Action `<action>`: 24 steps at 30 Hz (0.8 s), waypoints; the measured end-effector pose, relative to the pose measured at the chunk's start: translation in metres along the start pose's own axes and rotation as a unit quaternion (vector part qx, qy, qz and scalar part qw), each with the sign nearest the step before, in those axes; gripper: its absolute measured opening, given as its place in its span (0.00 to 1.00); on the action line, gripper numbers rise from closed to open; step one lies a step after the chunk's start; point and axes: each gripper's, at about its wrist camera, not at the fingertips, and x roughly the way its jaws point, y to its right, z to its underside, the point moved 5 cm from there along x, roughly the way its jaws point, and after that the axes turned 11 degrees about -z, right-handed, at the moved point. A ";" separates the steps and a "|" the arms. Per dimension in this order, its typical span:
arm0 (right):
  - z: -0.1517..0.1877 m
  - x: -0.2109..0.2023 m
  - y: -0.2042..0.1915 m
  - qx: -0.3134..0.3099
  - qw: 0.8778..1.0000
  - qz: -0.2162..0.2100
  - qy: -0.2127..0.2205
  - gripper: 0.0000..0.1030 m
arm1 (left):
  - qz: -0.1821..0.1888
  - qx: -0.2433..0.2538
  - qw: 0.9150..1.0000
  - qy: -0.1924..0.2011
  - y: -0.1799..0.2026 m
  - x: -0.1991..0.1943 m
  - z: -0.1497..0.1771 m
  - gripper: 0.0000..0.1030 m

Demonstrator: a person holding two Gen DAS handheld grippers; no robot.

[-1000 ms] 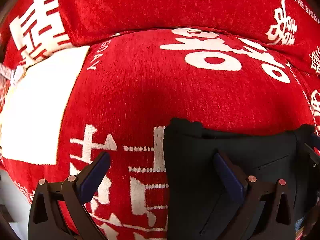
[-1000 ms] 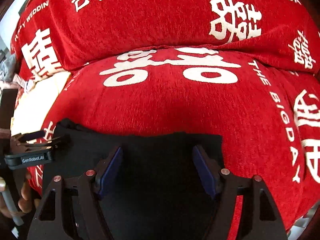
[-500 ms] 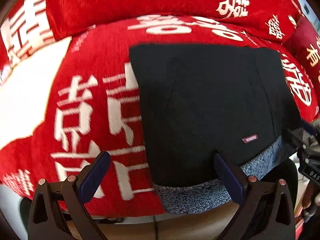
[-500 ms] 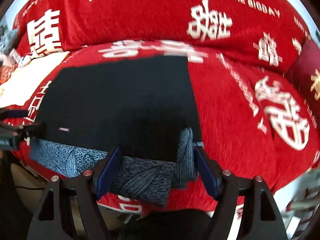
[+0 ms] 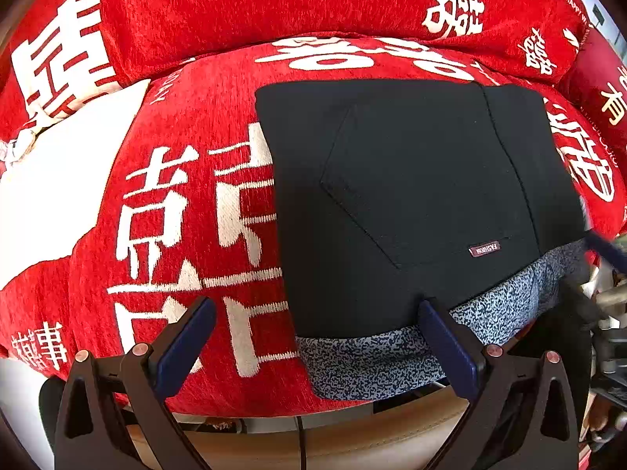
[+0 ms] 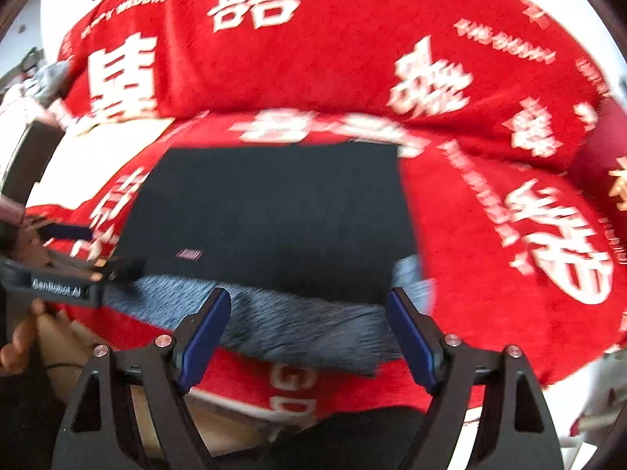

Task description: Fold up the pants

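The red woven cover [image 5: 188, 90] with white characters reads "THE BIGDAY" at upper right. The black folded pants [image 5: 411, 196] carry a small mirrored "FASHION" tag [image 5: 484, 250]. The left hand-held gripper [image 6: 58, 288] reads "GenRobot.AI".

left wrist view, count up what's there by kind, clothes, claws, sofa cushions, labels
black pants, folded: 1
small FASHION label on the pants: 1
red sofa cushions, seat cushion and back cushion: 2
claws, left claw open, right claw partly in view at the right edge: 2
total: 6
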 end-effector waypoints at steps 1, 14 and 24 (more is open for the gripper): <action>-0.001 0.004 0.003 0.000 1.000 0.011 -0.009 0.82 | 0.000 0.002 1.000 -0.001 0.001 0.000 0.000 1.00; -0.127 0.048 -0.009 -0.029 0.999 0.043 0.005 0.85 | 0.001 0.000 1.000 -0.003 0.000 0.003 0.000 1.00; -0.101 0.021 0.000 -0.022 0.999 0.030 0.007 0.86 | 0.035 -0.008 0.999 -0.012 -0.008 0.002 -0.004 1.00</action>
